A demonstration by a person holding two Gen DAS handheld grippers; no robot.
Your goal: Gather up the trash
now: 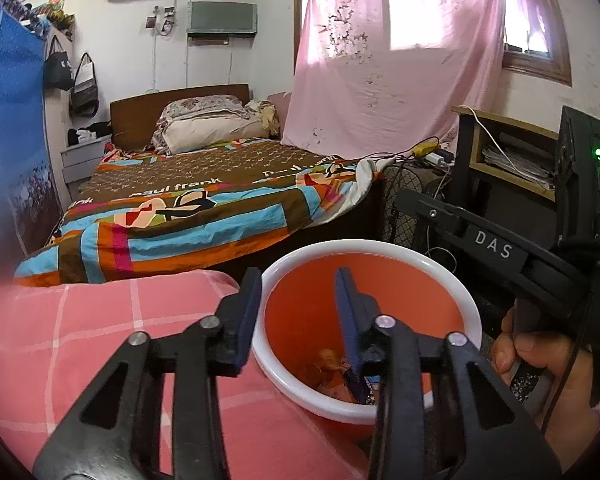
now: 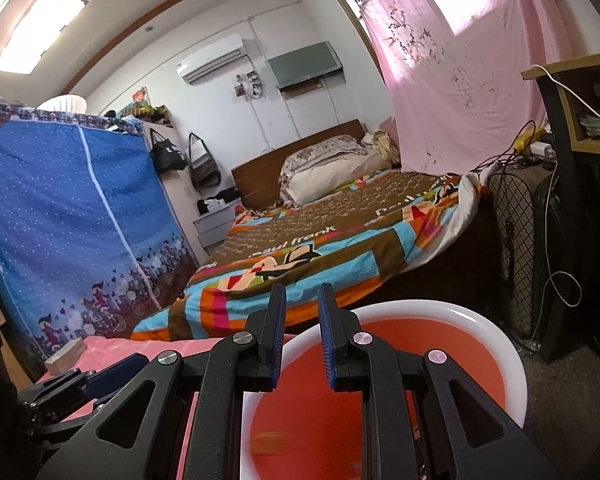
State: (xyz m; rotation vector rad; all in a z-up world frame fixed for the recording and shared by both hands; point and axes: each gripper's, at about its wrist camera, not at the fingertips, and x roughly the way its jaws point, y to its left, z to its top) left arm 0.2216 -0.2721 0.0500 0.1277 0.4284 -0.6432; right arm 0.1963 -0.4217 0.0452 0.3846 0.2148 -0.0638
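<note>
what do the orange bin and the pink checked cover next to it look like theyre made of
Bin: likely plastic, going by its smooth, slightly glossy white rim and evenly orange inner wall.
Pink cover: woven cloth, probably cotton, matte with soft folds and a pale grid of lines.

One bin [image 1: 370, 254] — two grippers — one bed [image 1: 204, 200]

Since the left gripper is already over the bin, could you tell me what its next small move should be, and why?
Probably lift the left gripper back out and away from the orange bin. Its jaws stand apart with nothing visible between them, and wrappers already lie at the bin's bottom, so the drop looks done and more trash needs fetching.
</note>
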